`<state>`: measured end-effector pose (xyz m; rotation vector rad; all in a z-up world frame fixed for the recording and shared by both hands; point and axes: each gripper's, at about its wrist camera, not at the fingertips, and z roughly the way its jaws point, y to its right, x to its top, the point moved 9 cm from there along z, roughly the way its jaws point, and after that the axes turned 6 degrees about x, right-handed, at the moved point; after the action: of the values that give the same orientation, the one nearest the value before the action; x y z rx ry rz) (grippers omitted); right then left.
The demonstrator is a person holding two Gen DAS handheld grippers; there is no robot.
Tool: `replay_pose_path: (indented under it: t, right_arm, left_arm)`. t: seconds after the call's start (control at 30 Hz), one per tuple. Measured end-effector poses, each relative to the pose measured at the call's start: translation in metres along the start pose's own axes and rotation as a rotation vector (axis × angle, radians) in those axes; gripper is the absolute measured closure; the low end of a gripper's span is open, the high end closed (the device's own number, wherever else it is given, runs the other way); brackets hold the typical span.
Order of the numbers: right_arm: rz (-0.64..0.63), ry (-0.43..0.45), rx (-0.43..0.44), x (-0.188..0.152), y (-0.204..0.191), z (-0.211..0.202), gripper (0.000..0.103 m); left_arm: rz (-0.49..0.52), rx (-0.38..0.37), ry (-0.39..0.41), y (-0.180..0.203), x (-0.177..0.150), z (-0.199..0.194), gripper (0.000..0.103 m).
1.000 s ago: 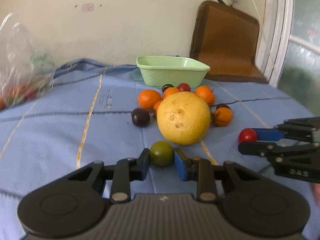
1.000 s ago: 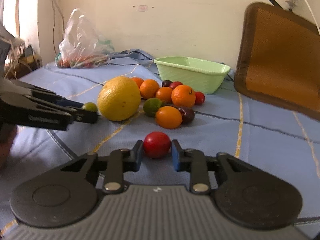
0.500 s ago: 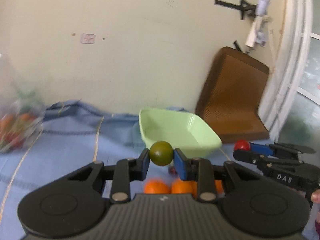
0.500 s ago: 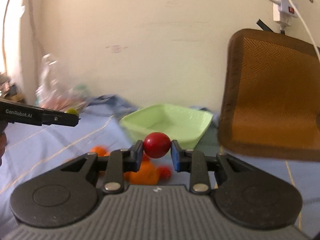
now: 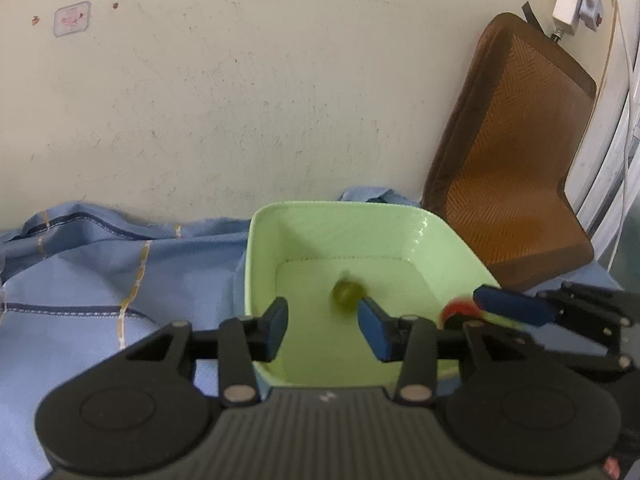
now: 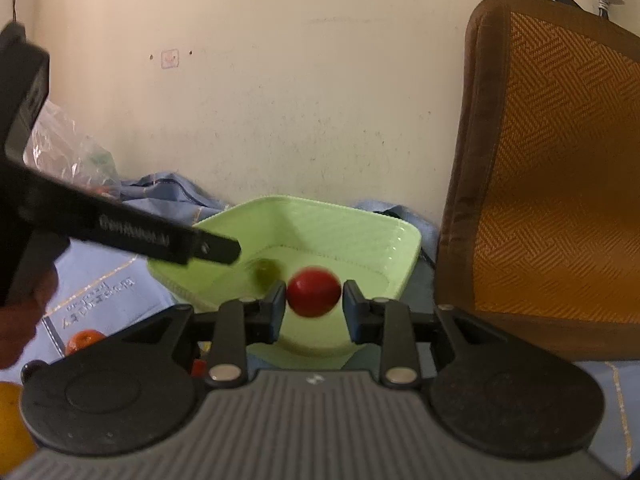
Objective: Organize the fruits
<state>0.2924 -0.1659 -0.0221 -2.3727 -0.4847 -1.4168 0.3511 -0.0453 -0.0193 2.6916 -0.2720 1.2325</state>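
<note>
Left gripper [image 5: 323,323] has just been opening, jaws parted, green fruit [image 5: 347,293] dropping free into the green basin [image 5: 256,240]. Right gripper [image 6: 314,307] jaws have eased apart too, and the red fruit [image 6: 314,291] looks loose, so keep it low over the middle.

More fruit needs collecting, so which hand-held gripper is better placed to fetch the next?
Left. On the left hand-held gripper the jaws have just been opening, gripping nothing, its green fruit down in the green tub; the right hand-held gripper has the red fruit between its jaws.
</note>
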Motion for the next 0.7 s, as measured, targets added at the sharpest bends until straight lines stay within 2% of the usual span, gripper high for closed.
replay_pose_path:
  t: [0.1, 0.13, 0.2, 0.33, 0.47, 0.6, 0.7]
  right_arm:
    - [0.034, 0.018, 0.015, 0.001, -0.003, -0.013, 0.069]
    - [0.045, 0.025, 0.021, 0.001, -0.003, -0.016, 0.068]
    - [0.073, 0.048, 0.035, -0.003, -0.007, -0.033, 0.055]
    - [0.138, 0.073, 0.102, -0.022, -0.025, -0.071, 0.055]
    - [0.173, 0.084, 0.198, -0.044, -0.059, -0.103, 0.055]
    - [0.167, 0.081, 0.228, -0.056, -0.089, -0.122, 0.055]
    - [0.178, 0.074, 0.222, -0.057, -0.097, -0.124, 0.055]
  left_arm:
    - [-0.052, -0.006, 0.04, -0.01, -0.003, -0.024, 0.063]
    - [-0.091, -0.019, 0.059, -0.014, -0.006, -0.036, 0.058]
    - [-0.166, -0.019, 0.092, -0.024, -0.014, -0.06, 0.055]
    - [-0.253, -0.037, 0.184, -0.032, -0.048, -0.115, 0.054]
    - [-0.256, -0.02, 0.237, -0.031, -0.092, -0.153, 0.052]
    - [-0.263, -0.005, 0.244, -0.037, -0.119, -0.165, 0.052]
    - [-0.294, 0.002, 0.246, -0.048, -0.129, -0.167, 0.051]
